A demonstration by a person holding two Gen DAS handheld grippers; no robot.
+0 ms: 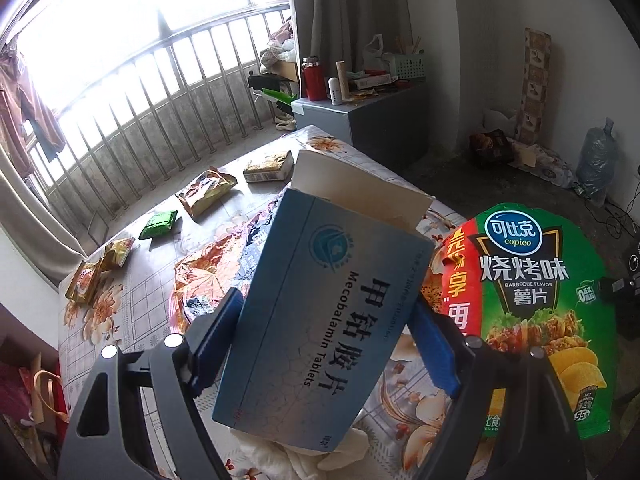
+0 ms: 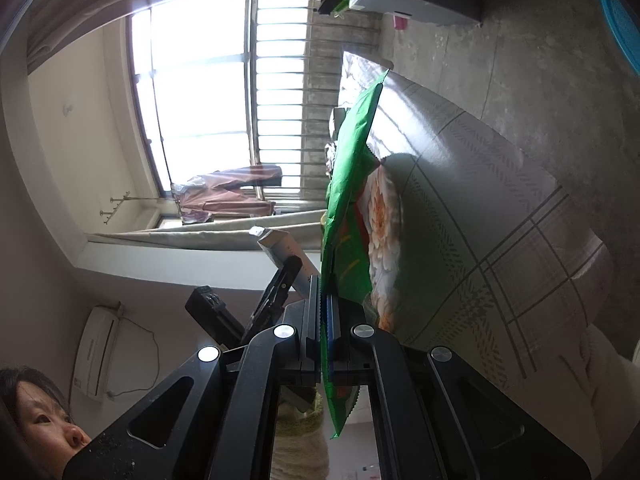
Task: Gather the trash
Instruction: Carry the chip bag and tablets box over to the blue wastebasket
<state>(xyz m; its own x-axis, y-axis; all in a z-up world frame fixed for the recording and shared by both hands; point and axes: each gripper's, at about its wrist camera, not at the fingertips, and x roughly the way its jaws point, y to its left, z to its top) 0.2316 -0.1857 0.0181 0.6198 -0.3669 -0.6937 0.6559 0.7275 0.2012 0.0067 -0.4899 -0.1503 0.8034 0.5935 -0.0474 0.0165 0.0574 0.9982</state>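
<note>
Left wrist view first, and the table point(image 1: 132, 304) with its flowered cloth is littered. Far left, a gold snack wrapper point(image 1: 86, 286) sits at the table's edge with a second gold wrapper point(image 1: 118, 252) just beside it. A little right and farther off, a small green packet point(image 1: 159, 225). Beyond that, a crumpled gold bag point(image 1: 208, 192), and farther still a pale yellow pack point(image 1: 269, 166) near the far edge. Closer in, a big shiny orange bag point(image 1: 212, 276) sprawls across the middle, partly hidden behind the box in the grip. Past the table stands a balcony railing point(image 1: 160, 92), and to its right a grey cabinet point(image 1: 356, 120) crowded with a red flask point(image 1: 313, 78) and clutter.

Now the left gripper point(image 1: 326, 340): its blue pads sit wide apart and press both sides of the blue tablet box point(image 1: 320, 320), which is lifted off the cloth, tilted, with its open flap pointing away. Just right of it, filling the near right of this view, hangs the green chip bag point(image 1: 540, 300), upright, its printed front facing the camera and its left edge tucked behind the box's right corner.

Over to the right wrist view, rolled on its side. The right gripper point(image 2: 324, 304) has its jaws pinched together on the green chip bag point(image 2: 352, 168), seen edge-on, running away from the fingers above the tablecloth. Just left of it, the tablet box point(image 2: 280, 248) pokes up, carried by the other gripper. A person's head shows at the near left corner.
</note>
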